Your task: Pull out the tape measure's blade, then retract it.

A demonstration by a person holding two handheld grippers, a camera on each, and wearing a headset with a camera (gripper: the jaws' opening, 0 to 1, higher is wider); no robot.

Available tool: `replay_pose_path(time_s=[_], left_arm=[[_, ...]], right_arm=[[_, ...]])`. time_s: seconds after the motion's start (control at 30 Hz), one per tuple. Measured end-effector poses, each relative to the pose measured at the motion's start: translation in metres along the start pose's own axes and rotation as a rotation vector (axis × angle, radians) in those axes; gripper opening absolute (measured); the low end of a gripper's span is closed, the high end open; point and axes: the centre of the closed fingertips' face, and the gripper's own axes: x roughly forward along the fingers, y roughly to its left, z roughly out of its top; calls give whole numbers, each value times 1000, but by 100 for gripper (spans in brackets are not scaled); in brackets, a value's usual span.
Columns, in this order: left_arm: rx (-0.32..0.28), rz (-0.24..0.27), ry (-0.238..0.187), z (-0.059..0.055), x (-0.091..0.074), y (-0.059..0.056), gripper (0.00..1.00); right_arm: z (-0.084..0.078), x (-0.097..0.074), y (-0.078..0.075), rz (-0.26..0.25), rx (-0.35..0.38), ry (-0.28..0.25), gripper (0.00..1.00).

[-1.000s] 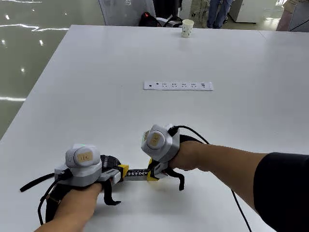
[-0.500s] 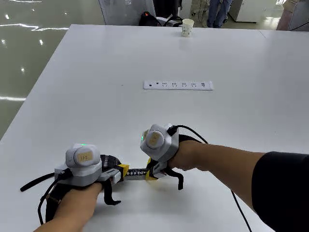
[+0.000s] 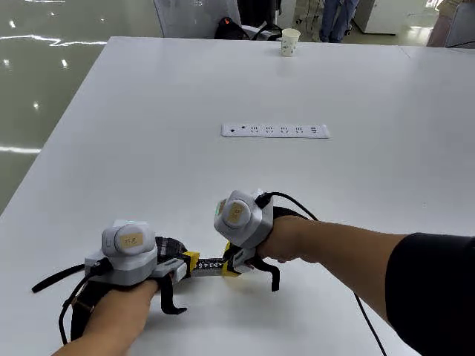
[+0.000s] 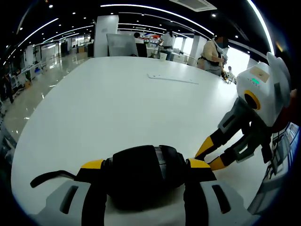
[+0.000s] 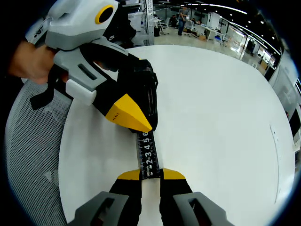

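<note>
At the near edge of the table (image 3: pixel 148 111), the left gripper (image 3: pixel 185 263) sits to the left of the right gripper (image 3: pixel 231 267), their tips close together. The tape measure (image 4: pixel 143 176) is lodged between the left gripper's jaws. A short run of blade (image 5: pixel 146 153) spans from it to the right gripper's jaws, which pinch its end. Farther back, mid-table, lies a power strip (image 3: pixel 274 130); a paper cup (image 3: pixel 290 42) stands near the far edge.

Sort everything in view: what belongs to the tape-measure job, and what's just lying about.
In the job: tape measure, held in the left tongs; its blade, pinched by the right tongs.
Lying about: power strip; paper cup, both farther out on the table.
</note>
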Motion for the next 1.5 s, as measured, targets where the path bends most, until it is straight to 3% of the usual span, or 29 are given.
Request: replay_pose_path(time_s=[1.5], left_arm=[[-5,-3,3,0,0,-1,62]], right_arm=[[18,10,3,3,-23,-8,10]])
